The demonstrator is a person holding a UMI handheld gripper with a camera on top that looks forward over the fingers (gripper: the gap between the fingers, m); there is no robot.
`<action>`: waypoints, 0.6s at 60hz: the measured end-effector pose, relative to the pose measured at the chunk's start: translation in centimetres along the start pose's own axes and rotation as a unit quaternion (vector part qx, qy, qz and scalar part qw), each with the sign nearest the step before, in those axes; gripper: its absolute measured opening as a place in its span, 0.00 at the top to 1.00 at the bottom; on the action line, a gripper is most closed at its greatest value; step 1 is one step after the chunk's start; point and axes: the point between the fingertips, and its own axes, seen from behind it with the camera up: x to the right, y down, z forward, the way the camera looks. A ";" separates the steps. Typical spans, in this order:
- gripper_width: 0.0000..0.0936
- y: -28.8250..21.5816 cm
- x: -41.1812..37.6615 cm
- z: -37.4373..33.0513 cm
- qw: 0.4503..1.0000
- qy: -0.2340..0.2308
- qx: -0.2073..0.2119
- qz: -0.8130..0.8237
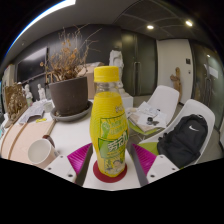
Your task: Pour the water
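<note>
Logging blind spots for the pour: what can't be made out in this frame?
- Bottle base, gripper view: hidden behind the claw fingers; pad contact unclear.
- Bottle label text: too small.
- Cup contents: not visible.
- Black bag on the chair: details too dark.

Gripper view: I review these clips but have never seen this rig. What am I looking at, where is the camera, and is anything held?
A person carries a handheld claw; there is no robot arm. The single picture comes from a wide-angle camera on the claw, looking forward along its two fingers with pink pads. A yellow drink bottle stands on a red coaster, between the fingers. Whether they press on it, I cannot tell. Beside it are a white cup, a potted dry plant and a black bag on a white chair.
</note>
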 end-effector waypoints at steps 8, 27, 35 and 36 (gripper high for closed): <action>0.09 -0.2 0.2 -2.7 1.000 0.014 -0.014 0.006; 0.09 -1.0 -6.1 -20.8 0.997 0.024 -0.070 0.014; 0.08 -0.7 -10.0 -28.0 0.996 0.024 -0.083 -0.006; 0.08 -0.7 -10.7 -28.7 0.996 0.026 -0.083 -0.010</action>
